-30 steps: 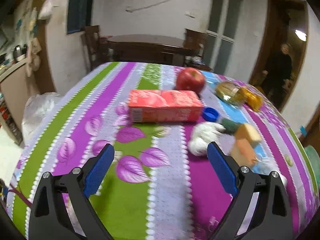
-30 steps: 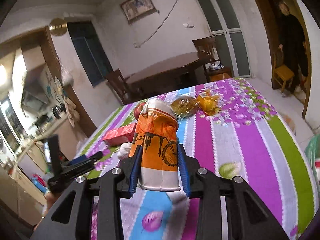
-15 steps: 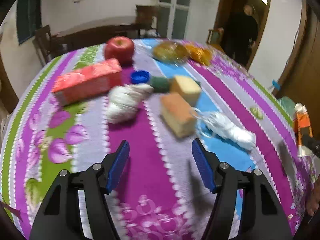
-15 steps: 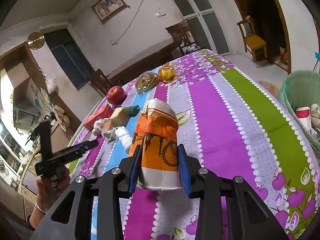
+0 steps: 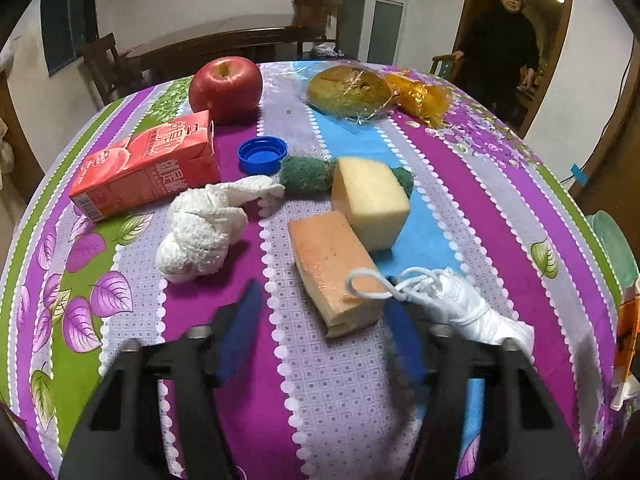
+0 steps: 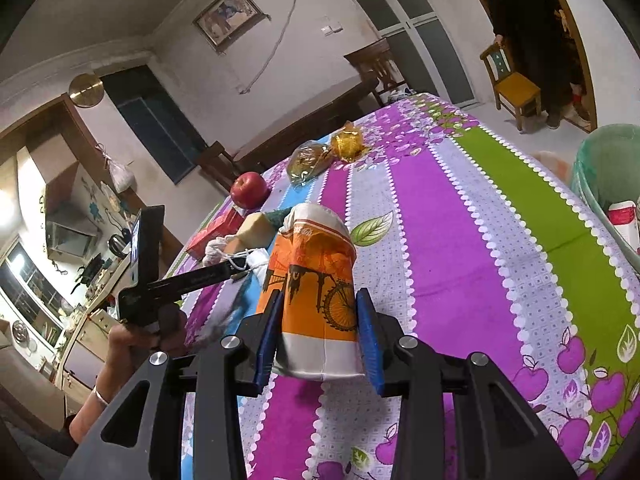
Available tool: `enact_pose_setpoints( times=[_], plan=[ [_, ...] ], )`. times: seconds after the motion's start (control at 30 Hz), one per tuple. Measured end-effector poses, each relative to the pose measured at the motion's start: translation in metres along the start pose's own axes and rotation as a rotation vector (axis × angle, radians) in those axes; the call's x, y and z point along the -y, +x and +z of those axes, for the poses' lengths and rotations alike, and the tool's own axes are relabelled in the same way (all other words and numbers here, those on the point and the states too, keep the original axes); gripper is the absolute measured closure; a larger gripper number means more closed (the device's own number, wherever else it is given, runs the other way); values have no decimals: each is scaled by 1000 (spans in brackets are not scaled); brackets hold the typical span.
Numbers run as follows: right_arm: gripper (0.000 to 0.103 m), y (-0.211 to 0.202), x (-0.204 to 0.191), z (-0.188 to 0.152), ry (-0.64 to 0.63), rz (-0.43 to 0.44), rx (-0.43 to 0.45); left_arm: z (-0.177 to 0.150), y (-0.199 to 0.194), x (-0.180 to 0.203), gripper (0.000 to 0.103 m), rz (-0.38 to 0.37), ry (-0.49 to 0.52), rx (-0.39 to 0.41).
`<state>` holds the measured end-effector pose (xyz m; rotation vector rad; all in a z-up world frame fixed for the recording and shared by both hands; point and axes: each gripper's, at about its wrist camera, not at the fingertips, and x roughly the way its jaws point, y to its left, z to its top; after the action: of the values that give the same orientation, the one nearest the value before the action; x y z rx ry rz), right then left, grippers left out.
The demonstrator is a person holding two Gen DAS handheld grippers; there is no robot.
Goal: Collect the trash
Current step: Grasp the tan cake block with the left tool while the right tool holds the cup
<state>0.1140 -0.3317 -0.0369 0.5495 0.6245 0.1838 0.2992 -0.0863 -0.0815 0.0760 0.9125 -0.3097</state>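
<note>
While the right gripper (image 6: 318,334) pinches an orange-and-white crumpled paper cup with a bicycle print (image 6: 314,292) between its blue pads, the cup sits raised above the striped purple, green and lilac tablecloth (image 6: 460,264). At 3 o'clock in the right wrist view, a pale green plastic bin (image 6: 600,168) stands beside the table edge with a red-and-white carton visible inside.

Left gripper (image 5: 324,330): jaws spread wide, nothing between them, blurred by motion, low over the cloth. At its 12 o'clock lies an orange rectangular sponge block (image 5: 334,268), touching a yellow sponge block (image 5: 370,200) behind it. A white knotted cord bundle (image 5: 460,304) lies at 1 o'clock, its loop resting on the orange block. At 11 o'clock, a white crumpled cloth wad (image 5: 204,228); beyond it a red juice carton lying on its side (image 5: 148,164). A blue plastic bottle cap (image 5: 262,155) sits just beside a green scouring pad (image 5: 308,174). Far side of the table: a red apple (image 5: 226,88), a bun in clear wrap (image 5: 350,88), a crumpled amber wrapper (image 5: 424,96).

The paper cup's edge shows at 3 o'clock in the left wrist view.
</note>
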Motion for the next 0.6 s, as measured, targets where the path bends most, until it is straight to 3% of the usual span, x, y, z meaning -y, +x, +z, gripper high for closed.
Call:
enact_pose_setpoints(
  times=[0.03,0.13,0.43,0.6],
  plan=[
    [65,0,0,0,1,-4,-3,-2,-2,0,73,-20,3,3],
    [65,0,-2,0,-7,-13,-2,-11,-10,4,77,-24,25,-3],
    [65,6,-10,-1,-42,-37,-35,-72,-63,-20,77,-82,111,-56],
    [65,15,-17,-2,-79,-71,-69,-99,-83,-41,69,-99,143,-44]
  ],
)
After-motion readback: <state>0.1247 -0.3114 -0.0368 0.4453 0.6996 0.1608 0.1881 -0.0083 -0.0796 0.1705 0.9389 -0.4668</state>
